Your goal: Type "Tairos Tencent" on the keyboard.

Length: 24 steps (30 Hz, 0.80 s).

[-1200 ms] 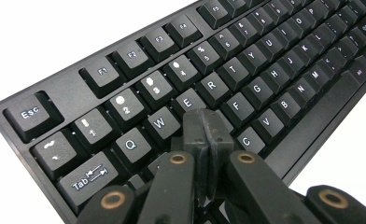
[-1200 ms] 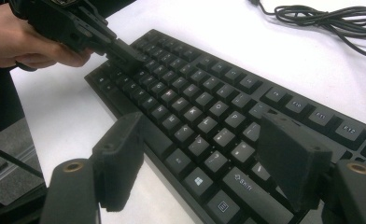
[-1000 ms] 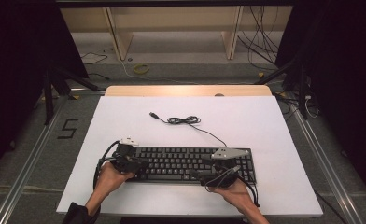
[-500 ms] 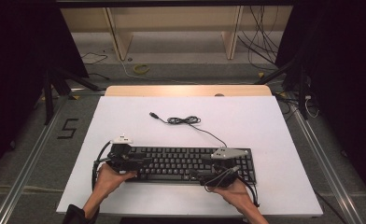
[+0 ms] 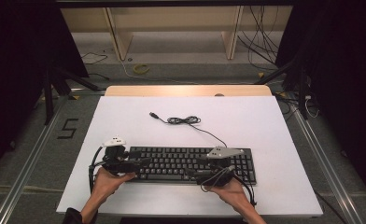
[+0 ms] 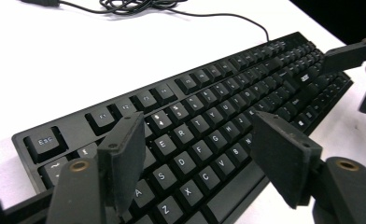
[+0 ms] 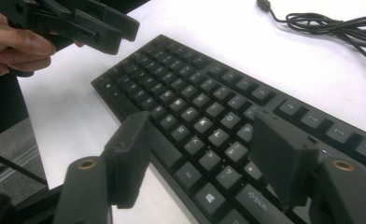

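The black keyboard (image 5: 190,164) lies flat near the front edge of the white table (image 5: 265,121). The left gripper (image 5: 141,163) hangs over its left end, jaws apart after just opening, nothing between them. The right gripper (image 5: 197,168) is over the right part, jaws wide but just closing a bit, maybe not touching the keys.

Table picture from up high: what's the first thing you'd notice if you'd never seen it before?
The black keyboard catches the eye first, lying along the near edge of the white table. A hand holds a gripper over each end of it: the left gripper and the right gripper, both with jaws apart and nothing between them. Behind it, the keyboard's cable lies in a loose tangle.
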Available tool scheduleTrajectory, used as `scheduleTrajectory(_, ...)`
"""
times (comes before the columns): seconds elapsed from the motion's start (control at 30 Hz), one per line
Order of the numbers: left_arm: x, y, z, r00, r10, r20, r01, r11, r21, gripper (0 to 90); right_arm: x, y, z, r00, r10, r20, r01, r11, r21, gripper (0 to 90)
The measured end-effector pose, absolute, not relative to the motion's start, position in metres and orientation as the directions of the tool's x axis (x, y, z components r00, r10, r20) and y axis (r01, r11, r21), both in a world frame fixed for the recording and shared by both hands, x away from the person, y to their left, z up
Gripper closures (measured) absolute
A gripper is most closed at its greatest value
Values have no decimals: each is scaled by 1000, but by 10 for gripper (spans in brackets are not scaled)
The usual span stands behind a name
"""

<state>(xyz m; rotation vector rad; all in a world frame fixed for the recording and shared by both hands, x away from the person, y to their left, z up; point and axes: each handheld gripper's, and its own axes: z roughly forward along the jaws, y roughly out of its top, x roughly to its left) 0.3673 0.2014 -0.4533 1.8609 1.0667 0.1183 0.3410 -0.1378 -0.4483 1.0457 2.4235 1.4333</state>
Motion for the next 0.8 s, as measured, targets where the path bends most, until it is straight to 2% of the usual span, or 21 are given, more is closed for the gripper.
scheduleTrajectory(0.4,358,208,-456,616,710,-341,600,-143,787,302,346,-121,-452,-771,594,229,491,324,809,556)
scheduleTrajectory(0.8,350,213,-458,618,712,-335,589,-136,797,295,355,-98,-456,-790,569,229,489,359,795,769)
